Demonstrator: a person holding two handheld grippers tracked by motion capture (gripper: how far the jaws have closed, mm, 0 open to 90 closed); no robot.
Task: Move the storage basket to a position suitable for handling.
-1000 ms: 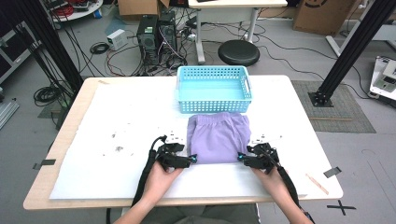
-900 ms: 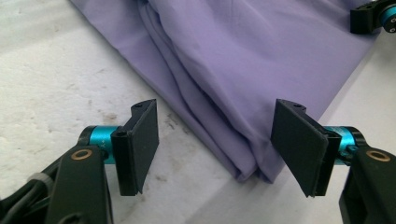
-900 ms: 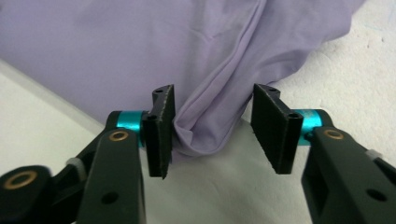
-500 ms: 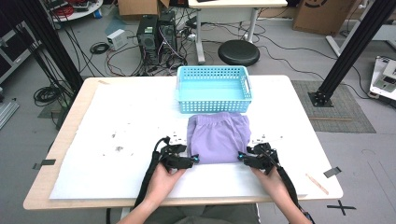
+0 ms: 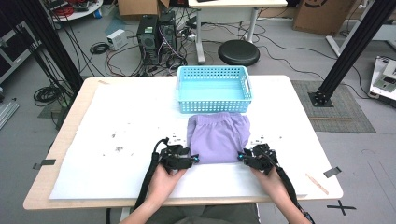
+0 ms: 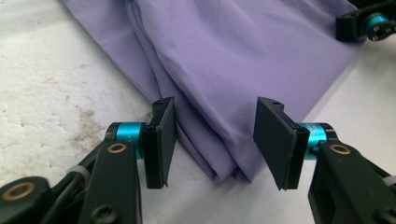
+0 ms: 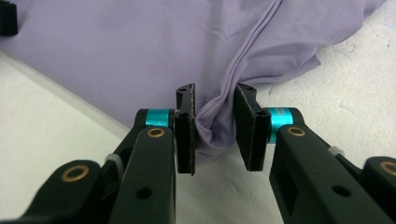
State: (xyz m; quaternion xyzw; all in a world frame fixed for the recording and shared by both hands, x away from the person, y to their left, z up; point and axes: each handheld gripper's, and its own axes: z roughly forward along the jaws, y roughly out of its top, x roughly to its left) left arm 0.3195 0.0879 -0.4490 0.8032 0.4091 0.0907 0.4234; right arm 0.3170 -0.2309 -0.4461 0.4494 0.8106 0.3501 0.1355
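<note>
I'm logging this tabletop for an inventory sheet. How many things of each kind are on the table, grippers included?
Blue plastic basket: 1
Purple folded garment: 1
Handheld grippers: 2, left gripper and right gripper
Total: 4

**Bench surface and what lies on it**

Bench [image 5: 56,154]: light wood top with rounded corners, mostly covered by a white sheet [image 5: 130,116] carrying dark specks and smudges left of centre. A light-blue perforated basket [image 5: 214,88] stands at the far middle of the sheet. Just in front of it, touching or nearly so, lies a folded lilac garment [image 5: 217,137], flat with creases along its sides. Dark tape strip [image 5: 332,172] and a thin wooden stick [image 5: 317,183] lie at the near right corner; another tape piece [image 5: 44,164] sits on the left edge.
</note>
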